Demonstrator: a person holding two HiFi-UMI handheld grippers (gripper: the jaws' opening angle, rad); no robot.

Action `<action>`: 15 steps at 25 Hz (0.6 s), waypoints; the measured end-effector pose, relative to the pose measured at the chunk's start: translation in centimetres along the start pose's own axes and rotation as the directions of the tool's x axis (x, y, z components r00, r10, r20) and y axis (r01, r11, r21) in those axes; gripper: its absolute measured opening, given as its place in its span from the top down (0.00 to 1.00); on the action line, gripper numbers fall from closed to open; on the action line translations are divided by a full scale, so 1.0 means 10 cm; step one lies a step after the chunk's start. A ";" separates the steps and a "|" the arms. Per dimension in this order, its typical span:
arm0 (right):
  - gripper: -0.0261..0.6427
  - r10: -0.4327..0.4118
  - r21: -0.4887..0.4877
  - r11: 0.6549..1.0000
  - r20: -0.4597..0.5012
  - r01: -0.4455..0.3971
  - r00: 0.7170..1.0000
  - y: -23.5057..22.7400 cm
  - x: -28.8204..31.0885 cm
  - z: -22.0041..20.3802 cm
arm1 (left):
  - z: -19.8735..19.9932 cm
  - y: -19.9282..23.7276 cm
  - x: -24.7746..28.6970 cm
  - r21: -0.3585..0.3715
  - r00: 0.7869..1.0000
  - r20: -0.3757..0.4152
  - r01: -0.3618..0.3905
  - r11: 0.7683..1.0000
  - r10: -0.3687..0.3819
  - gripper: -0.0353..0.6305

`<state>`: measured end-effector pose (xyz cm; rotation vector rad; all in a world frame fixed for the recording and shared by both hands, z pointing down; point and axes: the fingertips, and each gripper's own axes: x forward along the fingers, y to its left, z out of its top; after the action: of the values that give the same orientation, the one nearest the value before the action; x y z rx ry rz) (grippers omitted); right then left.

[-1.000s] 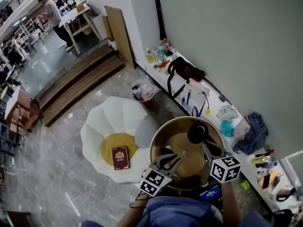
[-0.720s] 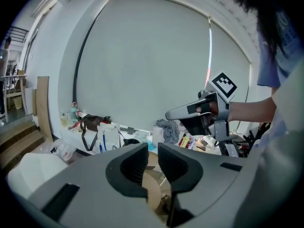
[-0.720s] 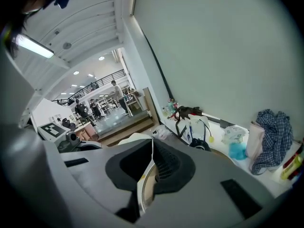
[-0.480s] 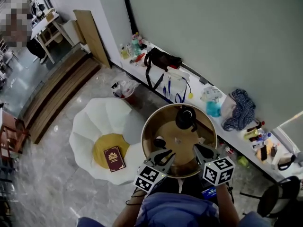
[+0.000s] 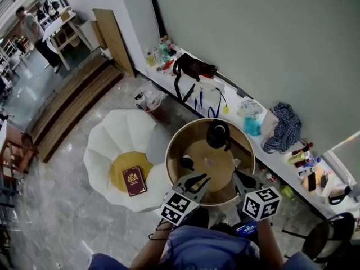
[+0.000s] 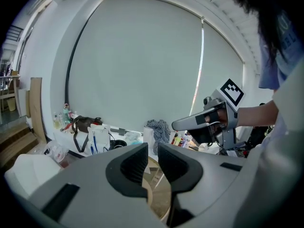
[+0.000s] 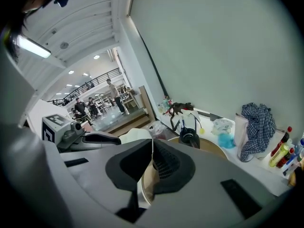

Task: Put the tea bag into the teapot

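The black teapot [image 5: 217, 134] stands at the far side of the round worktop [image 5: 170, 153], and a small pale piece, seemingly the tea bag [image 5: 209, 161], lies near its middle. Over the near edge, the left tool [image 5: 201, 179] hangs slightly released and empty, while the right tool [image 5: 237, 176] is clenched on nothing.

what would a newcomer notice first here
A round table sits centre, a black teapot at its far edge. Left of it stands a white petal-shaped chair with a dark red book on its yellow seat. The left gripper and right gripper hover over the table's near edge.
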<state>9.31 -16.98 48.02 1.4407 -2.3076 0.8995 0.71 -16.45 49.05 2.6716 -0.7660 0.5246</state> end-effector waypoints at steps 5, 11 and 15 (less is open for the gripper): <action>0.93 0.036 -0.043 0.998 -0.009 -0.036 0.999 -0.01 -0.34 -0.16 | 0.00 -0.33 -0.06 -0.028 0.997 0.020 -0.075 0.997 0.075 0.86; 0.93 0.088 -0.077 0.993 -0.007 -0.088 0.996 -0.05 -0.79 -0.37 | -0.08 -0.74 -0.17 -0.075 0.985 0.034 -0.164 0.984 0.167 0.86; 0.93 0.114 -0.100 0.989 0.000 -0.114 0.993 -0.05 -1.10 -0.51 | -0.15 -1.08 -0.25 -0.085 0.978 0.046 -0.197 0.977 0.201 0.86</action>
<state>14.43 -6.10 46.33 1.2844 -2.4233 0.7987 4.39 -6.03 47.21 2.5600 -1.0556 0.4599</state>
